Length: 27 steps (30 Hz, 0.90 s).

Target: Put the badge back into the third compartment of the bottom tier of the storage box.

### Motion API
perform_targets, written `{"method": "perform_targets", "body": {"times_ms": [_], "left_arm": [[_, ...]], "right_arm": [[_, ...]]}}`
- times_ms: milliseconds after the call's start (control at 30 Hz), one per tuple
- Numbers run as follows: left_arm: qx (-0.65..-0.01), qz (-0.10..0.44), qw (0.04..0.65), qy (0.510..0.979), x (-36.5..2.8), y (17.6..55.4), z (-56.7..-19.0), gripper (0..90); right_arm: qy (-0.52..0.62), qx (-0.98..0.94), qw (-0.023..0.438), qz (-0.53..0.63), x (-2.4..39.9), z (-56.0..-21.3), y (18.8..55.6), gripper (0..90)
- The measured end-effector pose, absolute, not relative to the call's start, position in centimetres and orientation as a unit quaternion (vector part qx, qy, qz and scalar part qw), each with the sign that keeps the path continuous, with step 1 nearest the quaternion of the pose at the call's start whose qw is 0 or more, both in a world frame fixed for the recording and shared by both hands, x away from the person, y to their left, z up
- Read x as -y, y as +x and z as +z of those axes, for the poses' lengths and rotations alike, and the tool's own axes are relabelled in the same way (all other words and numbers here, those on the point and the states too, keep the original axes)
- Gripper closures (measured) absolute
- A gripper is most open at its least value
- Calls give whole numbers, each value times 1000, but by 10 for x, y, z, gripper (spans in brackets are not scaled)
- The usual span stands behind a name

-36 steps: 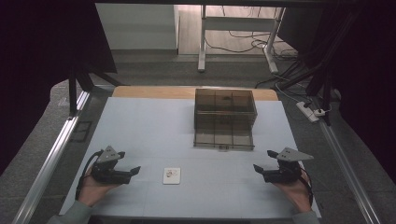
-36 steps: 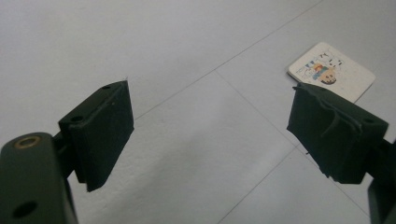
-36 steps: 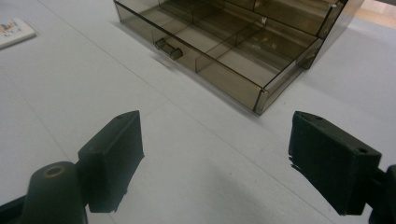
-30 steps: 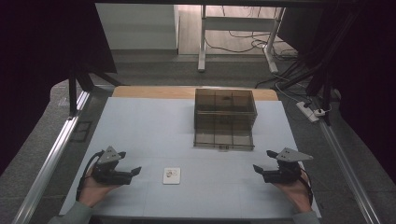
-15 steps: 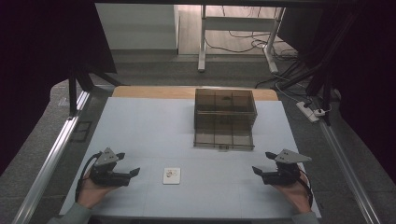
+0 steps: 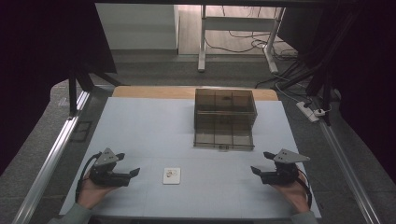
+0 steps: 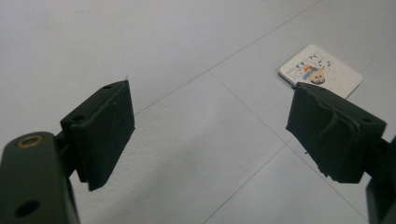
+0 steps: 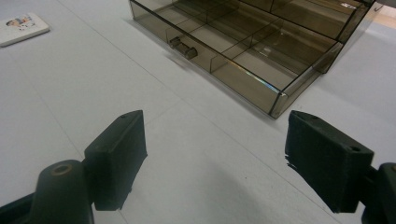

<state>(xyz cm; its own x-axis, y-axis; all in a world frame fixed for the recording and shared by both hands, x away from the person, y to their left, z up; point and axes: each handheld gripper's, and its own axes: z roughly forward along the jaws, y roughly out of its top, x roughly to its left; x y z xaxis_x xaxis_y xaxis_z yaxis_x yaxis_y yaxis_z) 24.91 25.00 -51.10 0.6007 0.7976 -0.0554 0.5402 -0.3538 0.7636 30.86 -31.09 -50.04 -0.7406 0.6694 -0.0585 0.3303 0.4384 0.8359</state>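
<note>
A small white card (image 6: pixel 171 176) with a printed picture lies flat near the table's front edge, between my two hands. My left gripper (image 6: pixel 128 164) rests low to its left, open and empty; in the left gripper view the card (image 7: pixel 321 71) lies just beyond the right jaw, with bare table under the left gripper (image 7: pixel 212 116). My right gripper (image 6: pixel 260 162) sits at the front right, open, and its jaws have just been closing a little with nothing between them. The right gripper (image 8: pixel 217 140) points toward a smoky clear drawer box (image 8: pixel 243 37).
The drawer box (image 6: pixel 225 119) stands at the middle back of the white table (image 6: pixel 149 126), its lower drawer pulled out toward me, with a small handle (image 8: pixel 183 48) and dividers. Metal rails run along both table sides. A power strip (image 6: pixel 312 112) lies off the right edge.
</note>
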Motion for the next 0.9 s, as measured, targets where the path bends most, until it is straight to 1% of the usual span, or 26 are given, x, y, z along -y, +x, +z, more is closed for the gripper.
{"method": "perform_targets", "body": {"times_ms": [567,900], "left_arm": [[-412,164,386,809,-247,250,-513,148],[-412,163,390,807,-248,249,-512,148]], "right_arm": [[280,-833,189,438,291,-494,312,211],[267,-838,183,439,272,-490,317,216]]}}
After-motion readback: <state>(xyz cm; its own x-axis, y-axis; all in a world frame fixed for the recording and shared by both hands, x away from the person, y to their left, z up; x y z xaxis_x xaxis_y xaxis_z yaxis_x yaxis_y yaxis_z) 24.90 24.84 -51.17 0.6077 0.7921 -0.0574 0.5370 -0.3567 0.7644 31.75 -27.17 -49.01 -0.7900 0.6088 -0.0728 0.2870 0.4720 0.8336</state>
